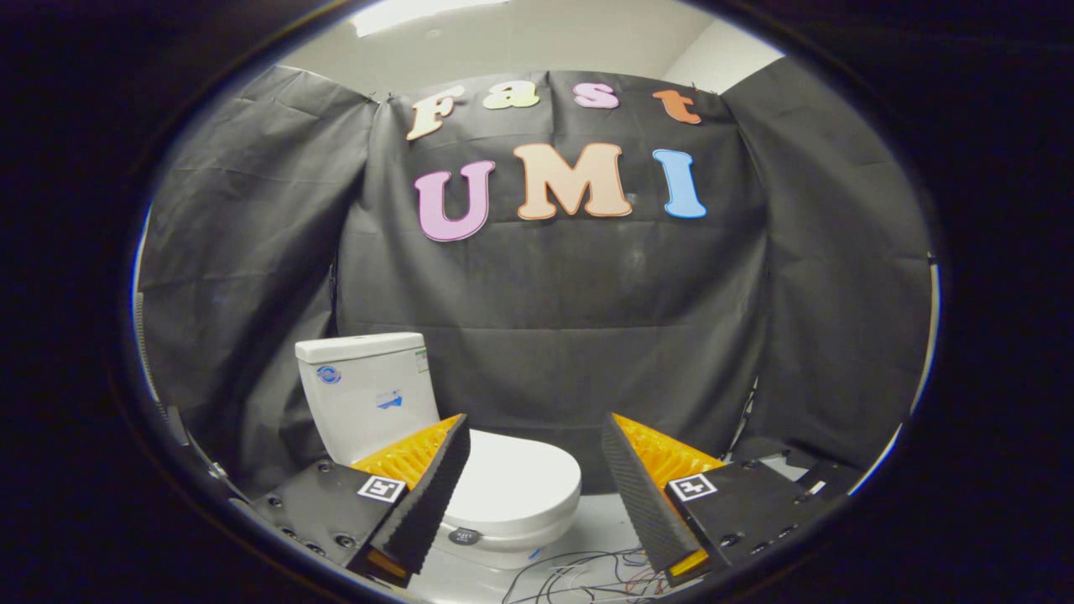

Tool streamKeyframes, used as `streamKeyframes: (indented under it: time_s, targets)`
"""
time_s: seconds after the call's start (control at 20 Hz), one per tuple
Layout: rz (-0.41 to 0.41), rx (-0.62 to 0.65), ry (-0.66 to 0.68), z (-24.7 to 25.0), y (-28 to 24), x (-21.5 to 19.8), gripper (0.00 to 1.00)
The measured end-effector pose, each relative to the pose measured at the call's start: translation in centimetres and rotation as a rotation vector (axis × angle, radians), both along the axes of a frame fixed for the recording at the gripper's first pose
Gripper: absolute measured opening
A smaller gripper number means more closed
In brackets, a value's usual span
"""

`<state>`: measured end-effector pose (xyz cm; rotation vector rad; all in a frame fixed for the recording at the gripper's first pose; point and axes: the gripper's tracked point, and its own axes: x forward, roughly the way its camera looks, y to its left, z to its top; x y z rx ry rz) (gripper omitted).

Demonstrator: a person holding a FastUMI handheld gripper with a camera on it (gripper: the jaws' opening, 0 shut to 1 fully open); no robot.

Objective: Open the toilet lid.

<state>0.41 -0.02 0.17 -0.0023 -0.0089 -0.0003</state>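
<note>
A white toilet stands ahead of me against the black cloth wall. Its lid [513, 480] lies flat and closed over the bowl, and the cistern [369, 394] rises behind it to the left. My gripper [535, 438] is open, fingers spread wide with nothing between them. It hovers above and short of the lid. The left finger [424, 499] overlaps the lid's left part in the view; the right finger [642, 495] sits to the right of the bowl. Nothing touches the lid.
A tangle of thin wires [587, 575] lies on the pale floor just right of the bowl's front. Black cloth [545, 335] encloses the booth behind and on both sides of the toilet.
</note>
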Motion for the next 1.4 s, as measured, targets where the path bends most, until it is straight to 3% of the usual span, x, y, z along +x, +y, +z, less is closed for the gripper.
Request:
streamKeyframes:
  time_s: [0.45, 0.65, 0.8, 1.05, 1.4]
  targets:
    - [0.015, -0.002, 0.041, -0.8, 0.5, 4.8, 0.98]
    - [0.058, -0.002, -0.008, 0.3, 1.8, 6.3, 0.98]
    - [0.077, 0.009, -0.12, 2.2, 3.0, 7.5, 0.98]
    - [0.037, 0.01, -0.175, 3.3, 5.6, 9.0, 0.98]
    - [-0.106, 0.047, -0.199, 4.1, 8.4, 8.1, 0.98]
